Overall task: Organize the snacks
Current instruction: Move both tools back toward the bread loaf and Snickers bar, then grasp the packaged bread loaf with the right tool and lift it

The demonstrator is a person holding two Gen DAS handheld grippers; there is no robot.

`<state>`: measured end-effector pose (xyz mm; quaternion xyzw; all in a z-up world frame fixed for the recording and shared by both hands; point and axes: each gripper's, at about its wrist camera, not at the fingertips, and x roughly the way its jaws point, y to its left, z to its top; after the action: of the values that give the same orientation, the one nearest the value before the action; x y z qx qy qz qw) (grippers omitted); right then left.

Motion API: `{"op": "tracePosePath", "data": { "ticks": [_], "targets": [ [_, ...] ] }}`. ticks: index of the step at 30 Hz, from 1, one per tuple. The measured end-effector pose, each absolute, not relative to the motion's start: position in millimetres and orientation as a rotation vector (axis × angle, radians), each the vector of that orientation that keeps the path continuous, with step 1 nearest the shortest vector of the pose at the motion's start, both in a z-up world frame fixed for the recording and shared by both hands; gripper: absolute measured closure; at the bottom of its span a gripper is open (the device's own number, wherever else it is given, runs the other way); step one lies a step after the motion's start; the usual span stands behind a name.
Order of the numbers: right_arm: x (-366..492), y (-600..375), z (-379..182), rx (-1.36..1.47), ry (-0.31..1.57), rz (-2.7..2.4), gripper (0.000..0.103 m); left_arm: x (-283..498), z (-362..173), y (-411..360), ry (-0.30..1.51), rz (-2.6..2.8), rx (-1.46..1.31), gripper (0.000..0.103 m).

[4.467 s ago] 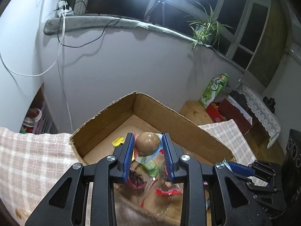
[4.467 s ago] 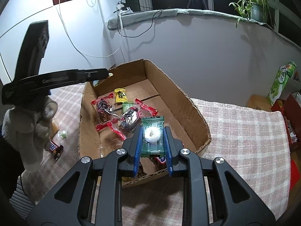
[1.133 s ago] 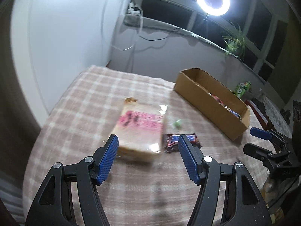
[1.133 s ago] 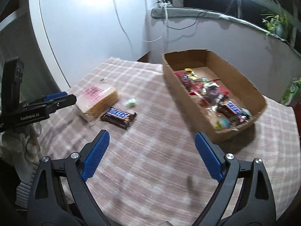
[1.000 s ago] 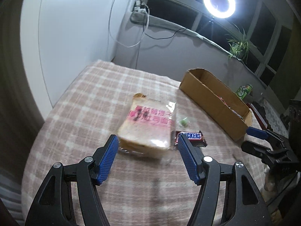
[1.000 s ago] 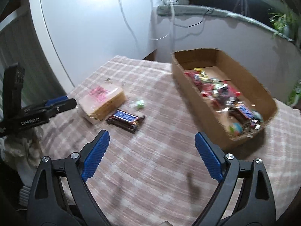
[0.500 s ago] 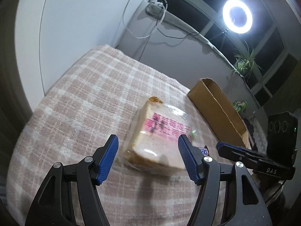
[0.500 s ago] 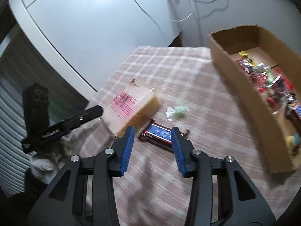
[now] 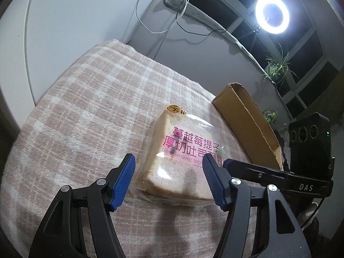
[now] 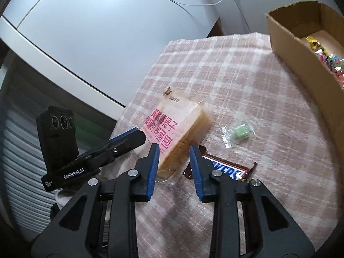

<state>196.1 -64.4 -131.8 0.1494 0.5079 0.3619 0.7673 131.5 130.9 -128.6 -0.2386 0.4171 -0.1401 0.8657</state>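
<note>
A clear-wrapped loaf of sliced bread with pink lettering [image 9: 185,150] lies flat on the pink-and-white checked cloth [image 9: 90,111], its long axis running from the near edge toward the far brown cardboard box [image 9: 247,126]. The left gripper [image 9: 168,179] hovers low over its near end, released, blue pads wide on either side without touching. From the right, the right gripper [image 10: 174,163] points at the loaf's crust side, jaws parted. Just right lie a brown Snickers bar [image 10: 225,169] and a small green wrapped candy [image 10: 239,132].

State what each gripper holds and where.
Nothing is held. The left gripper stands open around the bread pack; the right gripper is open at its corner.
</note>
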Motion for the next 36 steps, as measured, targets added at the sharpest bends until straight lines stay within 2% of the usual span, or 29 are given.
{"op": "tracePosePath", "data": {
  "ticks": [13, 36],
  "targets": [
    [212.9, -57.1, -150.7, 0.423, 1.159, 0.799, 0.077, 125.7, -126.8, 118.9, 0.881, -0.328, -0.463, 0.045],
    [201.1, -79.4, -102.4, 0.389, 1.043, 0.797, 0.077, 115.8, -78.8, 81.2, 0.782, -0.370, -0.391, 0.045]
  ]
}}
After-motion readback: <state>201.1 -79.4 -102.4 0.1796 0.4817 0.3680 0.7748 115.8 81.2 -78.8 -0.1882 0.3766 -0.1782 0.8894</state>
